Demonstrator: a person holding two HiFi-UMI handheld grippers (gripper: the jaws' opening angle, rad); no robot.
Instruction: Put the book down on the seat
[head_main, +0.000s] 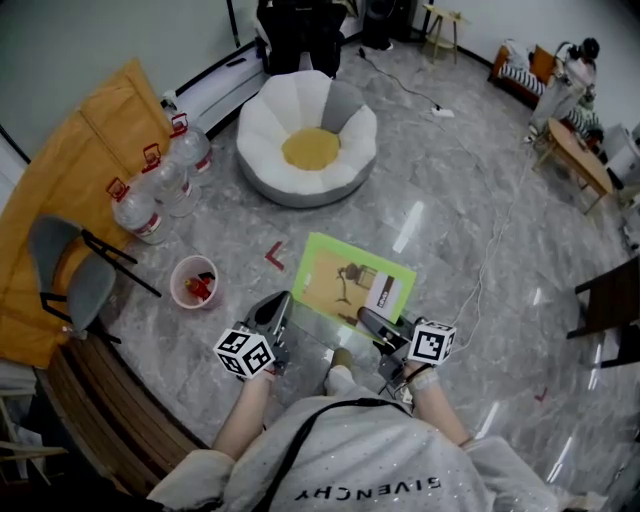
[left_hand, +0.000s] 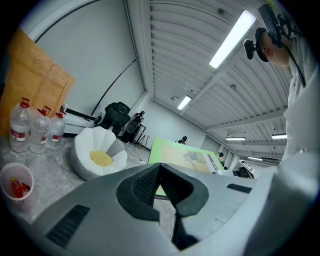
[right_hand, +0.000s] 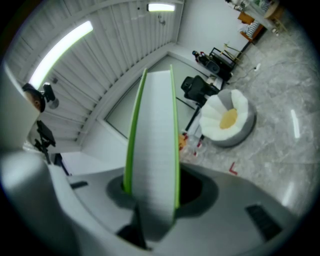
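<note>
Green-jacketed, pinched by its near edge in right gripper (head_main: 370, 320), well short of the flower seat (head_main: 262, 130): carry book (head_main: 345, 280) forward level, lower onto yellow cushion (head_main: 311, 148), keep closed, empty left gripper (head_main: 272, 312) clear.

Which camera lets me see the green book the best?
The head view: the book shows almost its whole cover, with the right gripper clamped on its near edge. The right gripper view shows only page edges between the jaws. The left gripper view shows the cover slanted, partly hidden.
</note>
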